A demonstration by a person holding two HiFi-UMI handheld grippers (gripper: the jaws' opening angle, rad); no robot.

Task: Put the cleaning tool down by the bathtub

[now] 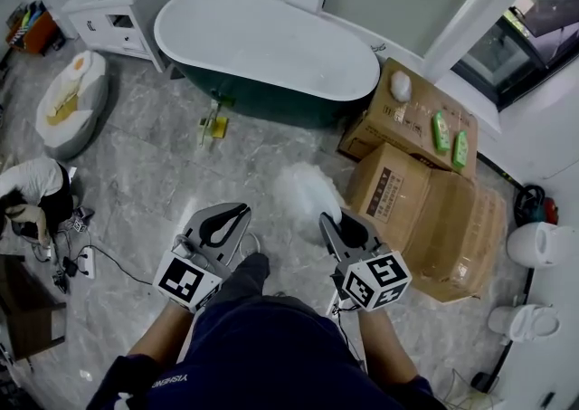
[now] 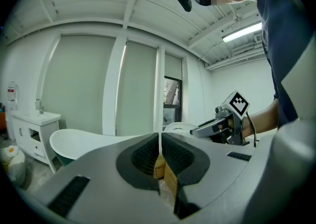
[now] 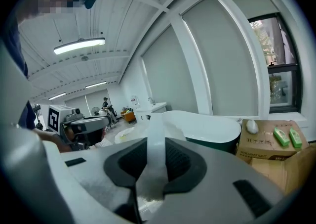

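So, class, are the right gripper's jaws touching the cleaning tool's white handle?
Touching. The right gripper view shows the white handle standing between the jaws of the right gripper, and both jaws press against its sides.

white fluffy cleaning tool (image 1: 308, 191), pale flat handle clamped in right gripper (image 1: 336, 224), head short of white bathtub (image 1: 262, 37)

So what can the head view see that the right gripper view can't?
Only the head view shows the toilet by the wall and the marker cube on the right hand-held gripper.

Only the right gripper view shows the ceiling light and, close up, that gripper shut on the pale handle of the cleaning tool.

Both show the bathtub, the cardboard boxes, the green bottles and the left hand-held gripper.
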